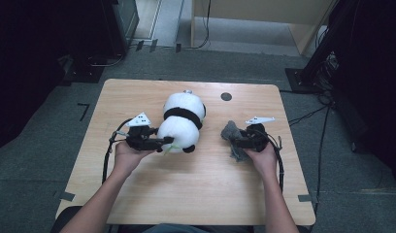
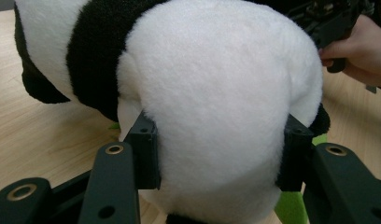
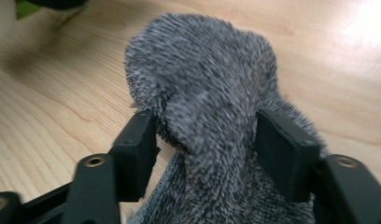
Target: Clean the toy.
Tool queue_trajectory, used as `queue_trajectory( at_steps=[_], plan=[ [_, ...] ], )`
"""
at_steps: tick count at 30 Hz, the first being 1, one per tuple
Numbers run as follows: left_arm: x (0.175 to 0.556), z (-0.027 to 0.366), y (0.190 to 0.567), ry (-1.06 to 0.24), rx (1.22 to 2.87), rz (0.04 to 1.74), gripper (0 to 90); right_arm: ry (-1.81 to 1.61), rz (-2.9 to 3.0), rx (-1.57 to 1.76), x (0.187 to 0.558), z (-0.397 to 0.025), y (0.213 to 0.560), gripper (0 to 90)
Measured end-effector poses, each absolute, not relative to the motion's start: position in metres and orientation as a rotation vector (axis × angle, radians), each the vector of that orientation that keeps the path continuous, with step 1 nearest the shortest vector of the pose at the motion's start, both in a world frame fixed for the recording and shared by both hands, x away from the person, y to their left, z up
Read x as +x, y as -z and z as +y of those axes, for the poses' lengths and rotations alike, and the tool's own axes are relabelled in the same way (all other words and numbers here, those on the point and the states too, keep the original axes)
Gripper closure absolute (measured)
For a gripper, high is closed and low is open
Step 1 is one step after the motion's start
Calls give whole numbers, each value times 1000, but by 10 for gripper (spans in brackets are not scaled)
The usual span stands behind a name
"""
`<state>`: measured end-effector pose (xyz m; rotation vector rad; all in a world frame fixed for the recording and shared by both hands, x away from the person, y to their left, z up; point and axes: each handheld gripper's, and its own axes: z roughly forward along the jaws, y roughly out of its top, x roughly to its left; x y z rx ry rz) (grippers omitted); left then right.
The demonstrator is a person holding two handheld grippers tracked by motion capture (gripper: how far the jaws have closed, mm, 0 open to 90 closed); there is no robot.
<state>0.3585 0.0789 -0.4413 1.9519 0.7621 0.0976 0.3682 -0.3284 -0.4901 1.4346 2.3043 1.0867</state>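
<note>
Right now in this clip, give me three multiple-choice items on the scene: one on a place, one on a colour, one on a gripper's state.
1. Where does the panda plush lie?
A. on the floor
B. on the table, before the left gripper
C. at the table's right edge

2. What colour is the furry cloth?
A. grey
B. red
C. yellow

3. How does the right gripper stand?
A. wide open, apart from everything
B. lying unheld on the table
C. jaws pressed on the cloth

Key: B, the high view shows the plush on the table at the left gripper; A, its fur is grey; C, both jaws pinch the cloth.
</note>
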Motion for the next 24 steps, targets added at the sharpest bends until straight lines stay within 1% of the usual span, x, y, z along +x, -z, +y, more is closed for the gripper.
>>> queue_trajectory(
  at_steps=[1, 3, 6, 7, 10, 12, 19, 22, 24],
  plan=[
    [359, 79, 441, -100, 1950, 764, 472, -1069, 2310, 1444, 369, -327, 492, 456],
    [359, 79, 441, -102, 1943, 768, 471, -1014, 2310, 1430, 369, -325, 495, 540],
    [360, 79, 442, -100, 1939, 782, 471, -954, 2286, 1406, 366, -322, 492, 730],
    [360, 78, 442, -102, 1938, 787, 471, -955, 2272, 1403, 365, -321, 489, 744],
    [359, 77, 441, -103, 1938, 792, 471, -1084, 2201, 1449, 358, -320, 472, 749],
    [358, 75, 441, -109, 1937, 794, 471, -1205, 2151, 1417, 349, -314, 457, 749],
    [356, 66, 444, -109, 1953, 813, 471, -1486, 2117, 1150, 315, -265, 404, 748],
    [353, 60, 444, -109, 1957, 813, 471, -1616, 2183, 1094, 313, -245, 398, 746],
    [351, 57, 444, -107, 1957, 808, 471, -1685, 2234, 1047, 314, -233, 401, 745]
  ],
)
